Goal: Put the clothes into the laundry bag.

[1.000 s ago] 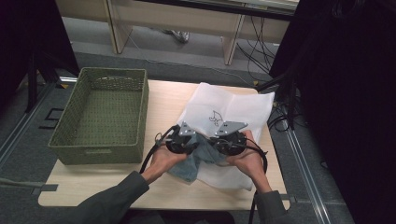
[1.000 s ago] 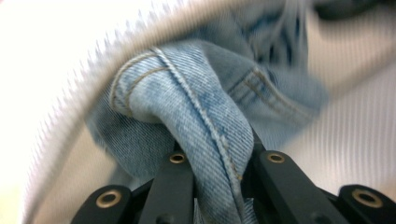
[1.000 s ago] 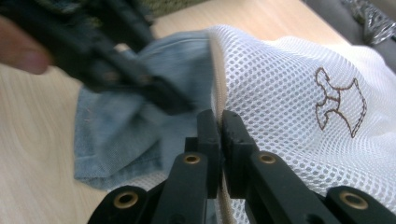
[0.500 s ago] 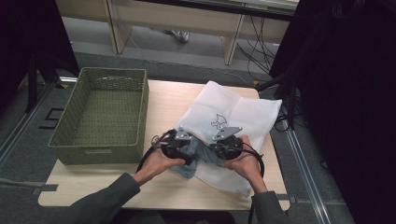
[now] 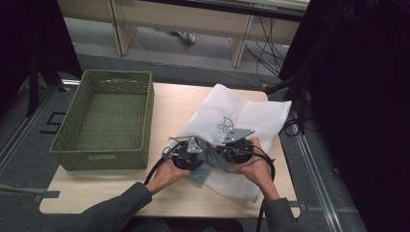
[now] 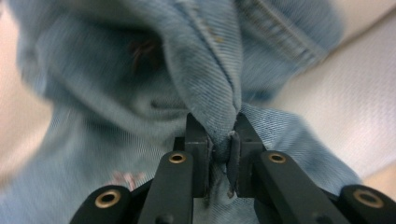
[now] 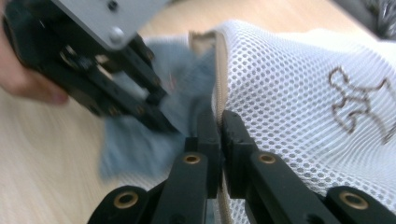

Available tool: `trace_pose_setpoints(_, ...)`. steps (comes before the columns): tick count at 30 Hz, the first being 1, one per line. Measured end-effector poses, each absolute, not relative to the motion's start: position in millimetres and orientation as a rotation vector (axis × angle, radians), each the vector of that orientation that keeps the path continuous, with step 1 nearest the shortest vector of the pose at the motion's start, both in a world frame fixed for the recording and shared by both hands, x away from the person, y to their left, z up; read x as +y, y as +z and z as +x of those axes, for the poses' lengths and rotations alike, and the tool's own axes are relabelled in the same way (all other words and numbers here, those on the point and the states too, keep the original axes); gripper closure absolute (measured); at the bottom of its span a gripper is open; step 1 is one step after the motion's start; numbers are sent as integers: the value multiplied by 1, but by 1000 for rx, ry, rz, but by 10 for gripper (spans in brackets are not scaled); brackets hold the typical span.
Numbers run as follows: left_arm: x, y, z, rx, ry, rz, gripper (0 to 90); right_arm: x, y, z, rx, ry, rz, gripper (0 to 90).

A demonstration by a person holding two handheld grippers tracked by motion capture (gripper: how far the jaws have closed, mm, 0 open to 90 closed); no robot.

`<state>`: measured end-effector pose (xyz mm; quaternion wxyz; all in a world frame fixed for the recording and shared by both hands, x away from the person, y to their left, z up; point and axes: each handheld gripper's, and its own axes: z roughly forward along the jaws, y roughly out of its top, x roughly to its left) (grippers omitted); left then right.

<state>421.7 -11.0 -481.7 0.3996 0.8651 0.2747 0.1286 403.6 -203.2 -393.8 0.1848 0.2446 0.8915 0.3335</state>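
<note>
While clamped on the mesh bag's point(image 7: 299, 102) zipper edge, right tongs point(image 7: 219, 122); beside its mouth, left tongs point(image 6: 219, 125), just closing, pinching a denim garment point(image 6: 140, 84) fold

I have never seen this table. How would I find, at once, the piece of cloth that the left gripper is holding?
Start at the big green woven basket on the left of the wooden table, then look right to the white mesh bag lying flat. At the bag's near edge, between the two hands, sits a crumpled denim garment, pinched by the left gripper. It is the one faded blue thing, with stitched seams.
</note>
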Motion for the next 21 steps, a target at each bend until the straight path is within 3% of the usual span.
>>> trace_pose_setpoints(2, -23, -468, 420, 720, 324, 2067, 797, -204, -384, 401, 2496, 974, 672, 884)
trace_pose_setpoints(5, -31, -462, 433, 718, 315, 2039, 794, -204, -375, 397, 2493, 1008, 633, 884)
trace_pose_setpoints(8, -33, -480, 452, 774, 335, 2061, 762, -204, -386, 400, 2509, 936, 662, 884)
trace_pose_setpoints(12, -23, -493, 455, 839, 257, 2070, 594, -206, -408, 406, 2541, 886, 700, 883)
trace_pose_setpoints(16, -10, -477, 443, 815, 290, 2090, 388, -206, -421, 410, 2560, 843, 721, 882)
trace_pose_setpoints(21, 17, -463, 425, 784, 332, 2147, 278, -206, -420, 407, 2579, 846, 739, 882)
